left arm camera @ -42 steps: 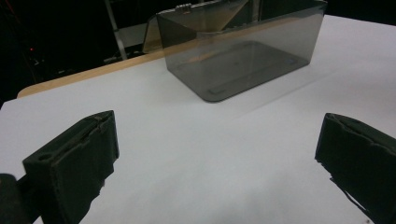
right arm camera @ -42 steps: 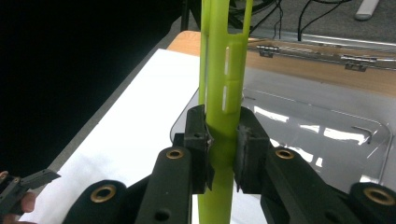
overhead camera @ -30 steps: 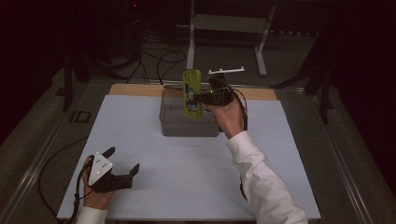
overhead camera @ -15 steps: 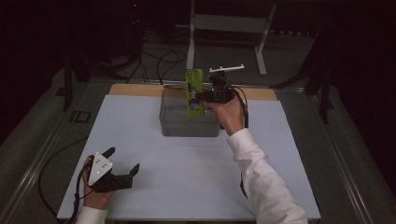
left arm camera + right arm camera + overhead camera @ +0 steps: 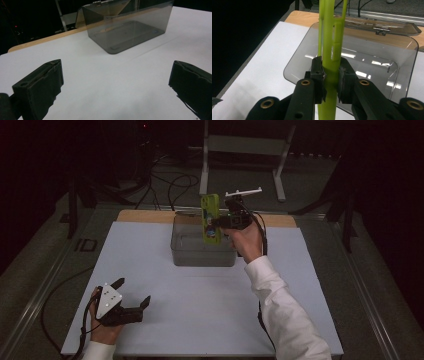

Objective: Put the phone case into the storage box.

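A: Where is the lime-green plastic case sitting?

B: It is hanging upright over the open smoky-grey plastic bin, the right gripper clamping its edge between both pads.

A: And the left gripper?

B: It is resting on the white tabletop near the front-left corner, well apart from the bin, jaws standing wide with nothing between them.

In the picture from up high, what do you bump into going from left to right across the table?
Left hand-held gripper → grey see-through box → yellow-green flat thing held upright over the box → right hand-held gripper clamped on it → the person's white sleeve.
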Demonstrator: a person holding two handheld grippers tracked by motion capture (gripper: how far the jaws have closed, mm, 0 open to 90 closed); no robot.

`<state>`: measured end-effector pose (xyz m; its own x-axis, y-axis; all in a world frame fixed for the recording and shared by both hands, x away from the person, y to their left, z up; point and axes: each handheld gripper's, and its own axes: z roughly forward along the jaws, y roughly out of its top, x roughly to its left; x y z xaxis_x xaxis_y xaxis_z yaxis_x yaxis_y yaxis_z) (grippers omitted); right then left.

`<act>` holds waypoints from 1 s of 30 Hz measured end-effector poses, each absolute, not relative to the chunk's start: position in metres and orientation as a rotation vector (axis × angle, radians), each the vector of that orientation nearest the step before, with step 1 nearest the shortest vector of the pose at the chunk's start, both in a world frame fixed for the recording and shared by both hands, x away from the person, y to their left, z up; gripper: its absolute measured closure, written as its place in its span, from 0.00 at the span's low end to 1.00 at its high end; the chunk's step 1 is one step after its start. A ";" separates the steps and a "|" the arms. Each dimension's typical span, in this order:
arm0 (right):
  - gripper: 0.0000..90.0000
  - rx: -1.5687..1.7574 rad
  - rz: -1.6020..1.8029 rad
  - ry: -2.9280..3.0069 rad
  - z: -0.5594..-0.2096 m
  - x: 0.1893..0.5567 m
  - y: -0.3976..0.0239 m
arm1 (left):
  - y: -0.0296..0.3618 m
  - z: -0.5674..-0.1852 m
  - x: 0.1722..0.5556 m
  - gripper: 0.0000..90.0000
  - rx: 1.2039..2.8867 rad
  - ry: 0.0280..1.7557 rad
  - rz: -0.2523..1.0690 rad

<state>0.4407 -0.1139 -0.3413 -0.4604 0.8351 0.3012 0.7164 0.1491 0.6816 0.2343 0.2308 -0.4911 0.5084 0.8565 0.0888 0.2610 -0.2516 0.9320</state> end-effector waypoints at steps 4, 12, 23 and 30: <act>0.87 1.551 1.187 2.261 -0.342 0.442 -0.114 | 0.231 -0.491 0.234 0.00 1.775 0.937 0.767; 0.87 1.570 1.152 2.254 -0.343 0.447 -0.117 | 0.231 -0.491 0.234 0.00 1.776 0.939 0.769; 0.87 1.601 1.101 2.241 -0.347 0.453 -0.123 | 0.231 -0.491 0.234 0.00 1.773 0.938 0.770; 0.87 1.628 1.103 2.236 -0.347 0.455 -0.128 | 0.231 -0.491 0.234 0.00 1.775 0.938 0.769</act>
